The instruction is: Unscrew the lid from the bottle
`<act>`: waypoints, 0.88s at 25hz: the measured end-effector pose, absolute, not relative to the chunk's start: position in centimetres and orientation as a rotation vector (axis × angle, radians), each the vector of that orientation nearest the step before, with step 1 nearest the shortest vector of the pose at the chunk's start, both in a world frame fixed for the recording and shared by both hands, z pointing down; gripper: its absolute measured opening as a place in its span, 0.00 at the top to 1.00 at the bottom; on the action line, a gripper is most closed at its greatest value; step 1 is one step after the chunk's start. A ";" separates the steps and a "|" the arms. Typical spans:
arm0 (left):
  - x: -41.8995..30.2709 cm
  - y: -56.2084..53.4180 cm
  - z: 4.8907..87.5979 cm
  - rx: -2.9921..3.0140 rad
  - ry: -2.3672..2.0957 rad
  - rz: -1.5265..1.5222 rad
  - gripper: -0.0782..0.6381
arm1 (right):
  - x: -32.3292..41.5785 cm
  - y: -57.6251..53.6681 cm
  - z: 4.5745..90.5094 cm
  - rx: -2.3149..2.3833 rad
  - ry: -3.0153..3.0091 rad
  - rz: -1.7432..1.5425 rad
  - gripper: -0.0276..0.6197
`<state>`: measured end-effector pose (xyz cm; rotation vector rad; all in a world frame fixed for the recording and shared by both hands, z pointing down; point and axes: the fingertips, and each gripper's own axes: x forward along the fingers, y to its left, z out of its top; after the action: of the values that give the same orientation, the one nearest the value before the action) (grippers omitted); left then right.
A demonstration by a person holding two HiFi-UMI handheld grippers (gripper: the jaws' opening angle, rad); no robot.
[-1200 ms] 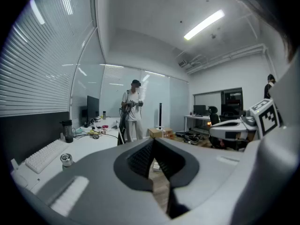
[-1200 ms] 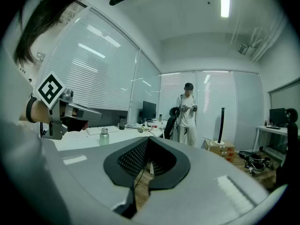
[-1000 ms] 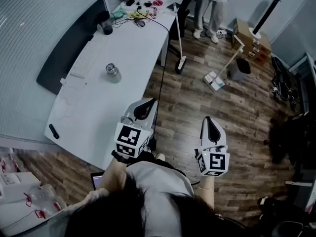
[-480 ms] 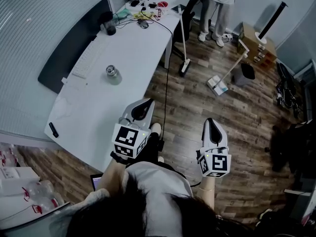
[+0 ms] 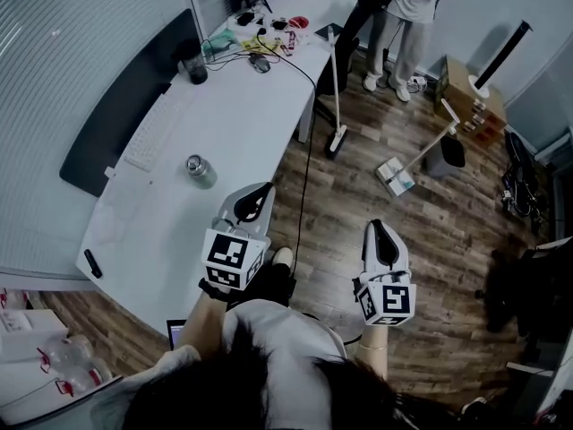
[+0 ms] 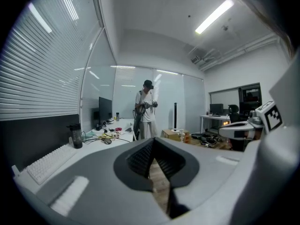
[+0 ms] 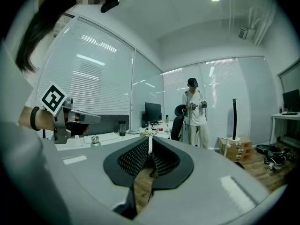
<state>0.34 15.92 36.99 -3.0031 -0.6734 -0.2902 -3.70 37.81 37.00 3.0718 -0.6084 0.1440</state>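
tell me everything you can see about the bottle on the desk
The bottle is small, squat and silvery, metal by its look, with a round lid in place on top. It stands upright on the white desk, in the open beside the keyboard but apart from it. Only the desk touches it. Any label or finer detail is too small to make out.

The desk (image 5: 246,106) is bare around the bottle (image 5: 199,170) left of centre, open to reach from its lower-right edge. A keyboard (image 5: 149,136) lies near at upper left; a cup (image 5: 196,68) and cables (image 5: 260,36) crowd the top end.
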 end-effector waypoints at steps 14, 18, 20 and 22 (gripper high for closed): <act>12.3 9.1 35.6 -3.080 -0.564 -0.210 0.81 | 11.3 29.2 35.8 2.987 -0.795 0.137 0.95; 12.6 5.7 36.0 -3.130 -0.426 -0.220 0.81 | 13.1 24.9 35.9 2.915 -0.944 0.170 0.95; 12.4 3.9 36.3 -3.155 -0.335 -0.227 0.81 | 14.3 23.0 36.3 2.877 -1.030 0.184 0.95; 12.2 1.9 36.5 -3.170 -0.228 -0.231 0.81 | 15.7 21.0 36.6 2.842 -1.121 0.189 0.95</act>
<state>12.16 1.89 36.48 -3.1701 -0.2276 -0.2307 15.71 20.98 36.61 2.8416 -1.1210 0.1891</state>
